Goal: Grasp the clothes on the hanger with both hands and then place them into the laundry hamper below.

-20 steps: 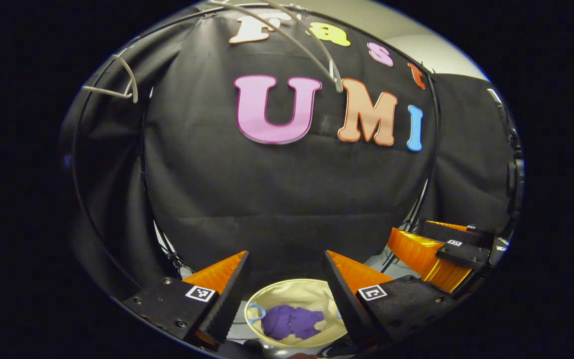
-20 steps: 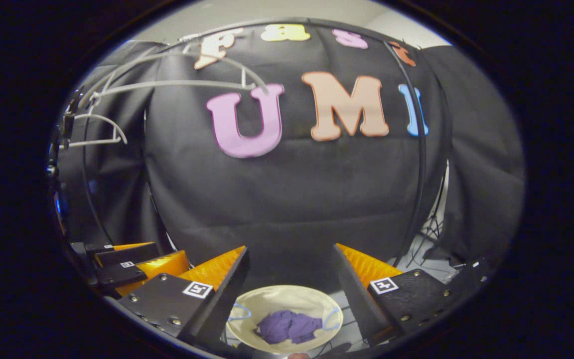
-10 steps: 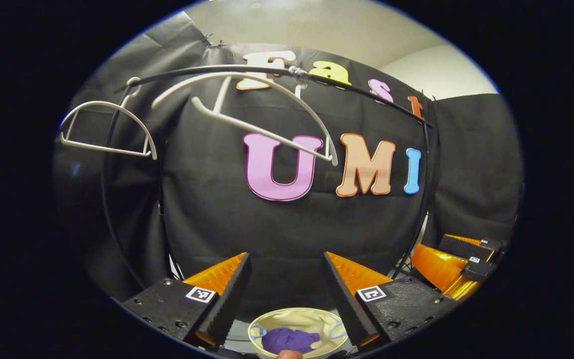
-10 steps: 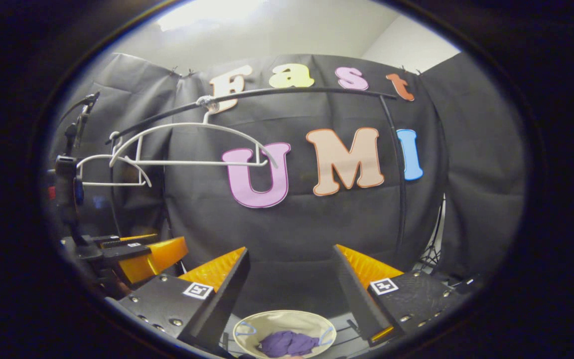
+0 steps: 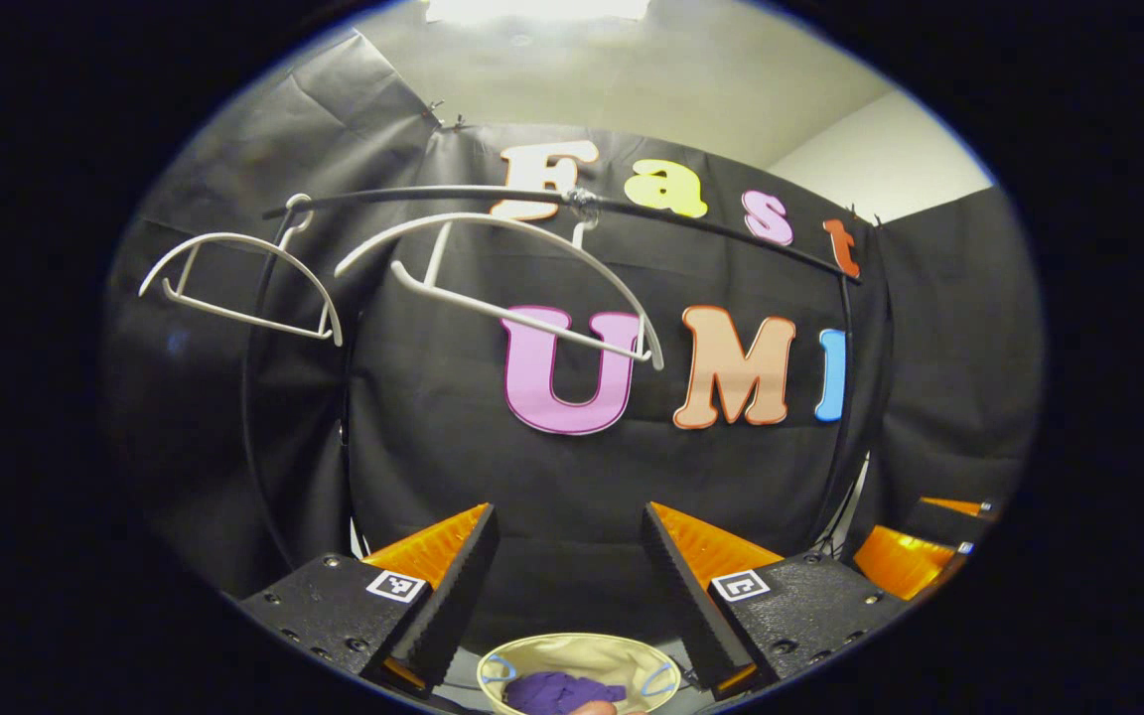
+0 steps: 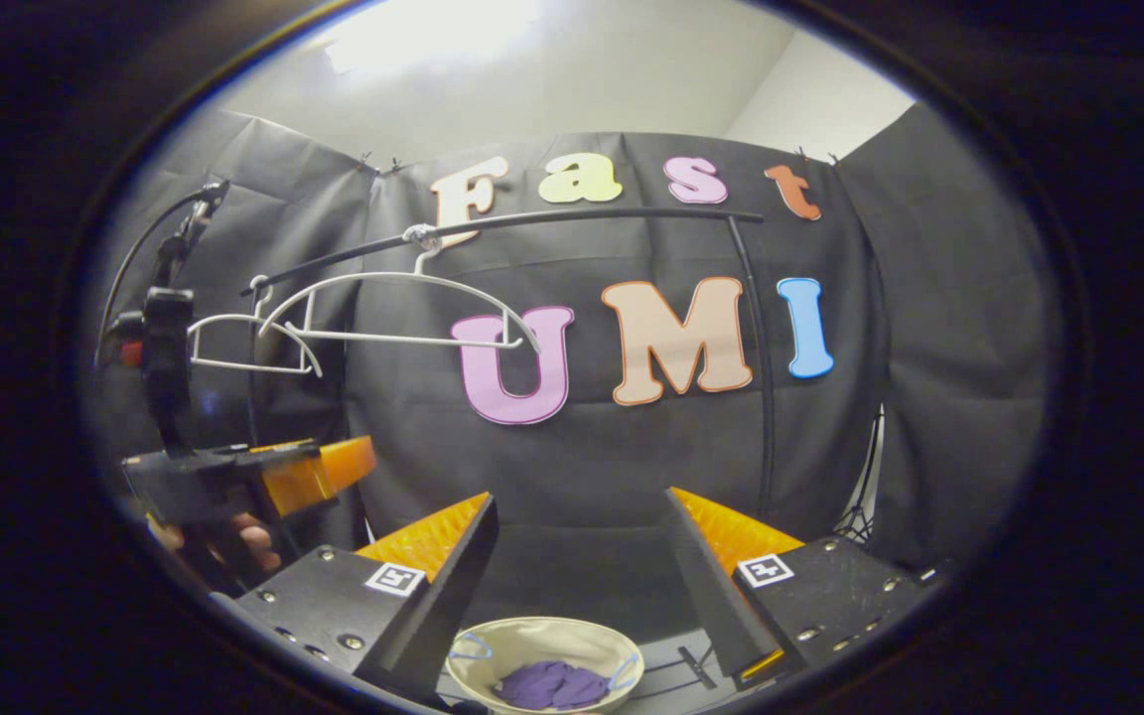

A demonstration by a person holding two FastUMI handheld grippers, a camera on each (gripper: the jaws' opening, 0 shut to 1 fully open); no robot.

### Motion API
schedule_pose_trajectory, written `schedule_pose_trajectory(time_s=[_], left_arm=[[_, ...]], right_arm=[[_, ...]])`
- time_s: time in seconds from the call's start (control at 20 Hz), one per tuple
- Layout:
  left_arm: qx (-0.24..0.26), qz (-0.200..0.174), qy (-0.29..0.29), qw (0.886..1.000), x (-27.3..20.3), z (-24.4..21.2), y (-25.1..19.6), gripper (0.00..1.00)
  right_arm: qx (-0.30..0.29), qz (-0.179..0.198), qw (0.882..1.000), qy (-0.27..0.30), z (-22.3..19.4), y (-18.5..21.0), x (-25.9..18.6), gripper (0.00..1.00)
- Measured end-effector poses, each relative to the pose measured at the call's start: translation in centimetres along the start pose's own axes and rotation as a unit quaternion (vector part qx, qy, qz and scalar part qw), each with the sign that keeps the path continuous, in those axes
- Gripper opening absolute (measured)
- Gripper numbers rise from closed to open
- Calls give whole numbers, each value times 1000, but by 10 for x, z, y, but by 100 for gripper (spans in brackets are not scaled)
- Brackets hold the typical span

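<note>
A crumpled purple garment (image 5: 554, 690) (image 6: 549, 684) lies inside the round cream laundry hamper (image 5: 572, 655) (image 6: 532, 641) on the floor below. Two bare white hangers (image 5: 522, 283) (image 6: 403, 313) hang from a black rail (image 5: 691, 223) (image 6: 572, 218) in front of the wall. My left gripper (image 5: 569, 576) stands open and holds nothing, high above the hamper. My right gripper (image 6: 582, 566) is open too, with nothing between its fingers. In the right gripper view the left gripper (image 6: 264, 477) shows at the left, held by a hand (image 6: 234, 541).
The rail's black upright (image 6: 756, 397) runs down at the right. A second white hanger (image 5: 239, 288) hangs at the rail's left end. A stand with cables (image 6: 170, 338) rises at the far left. The right gripper (image 5: 915, 551) shows at the edge of the left gripper view.
Both grippers have risen and tilted up: the hamper slid to the bottom edge of each view, and the rail, hangers and ceiling came into sight. Both stayed open.
</note>
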State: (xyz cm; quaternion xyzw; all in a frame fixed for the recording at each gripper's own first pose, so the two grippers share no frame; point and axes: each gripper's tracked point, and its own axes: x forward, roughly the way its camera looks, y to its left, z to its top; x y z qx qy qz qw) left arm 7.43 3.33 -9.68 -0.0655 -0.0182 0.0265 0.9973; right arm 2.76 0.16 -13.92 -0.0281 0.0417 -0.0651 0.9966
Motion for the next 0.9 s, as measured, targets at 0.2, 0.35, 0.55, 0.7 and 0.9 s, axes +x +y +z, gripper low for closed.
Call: schedule_pose_trajectory(time_s=[0.2,0.35,0.55,0.7,0.9], left_arm=[[27,-5,-19,999,-17,16,-26,86],[38,-3,-35,999,-29,28,-39,91],[31,-8,-37,999,-41,33,-54,86],[14,-32,-28,999,-45,31,-70,86],[1,-51,-11,999,-46,24,-85,92]], right_arm=[[-13,10,1000,-6,8,-13,-21,92],[-26,15,999,-18,23,-23,-37,93],[-10,23,999,-19,33,-34,-52,96],[3,26,999,-25,38,-41,-62,99],[10,22,999,-26,41,-53,-71,92]])
